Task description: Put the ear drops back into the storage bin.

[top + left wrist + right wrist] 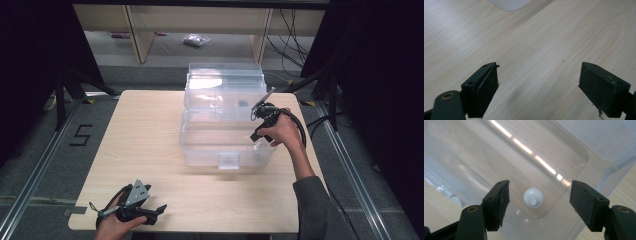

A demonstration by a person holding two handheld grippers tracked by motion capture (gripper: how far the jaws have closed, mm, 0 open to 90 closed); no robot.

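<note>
Hanging over the right end of the clear plastic box (227, 132), the right gripper (539, 195) has its jaws spread apart, gripping nothing. A small white bottle (533, 197) stands on the box floor (seen from above) beneath them. The left gripper (537, 82) rests wide open near the table's (150, 145) front left corner.

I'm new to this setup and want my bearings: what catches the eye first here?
A clear plastic box with its lid up stands mid-table. The right gripper hangs above its near right corner, jaws apart, over a small white bottle standing on the box floor. The left gripper rests open at the table's near left edge.
</note>
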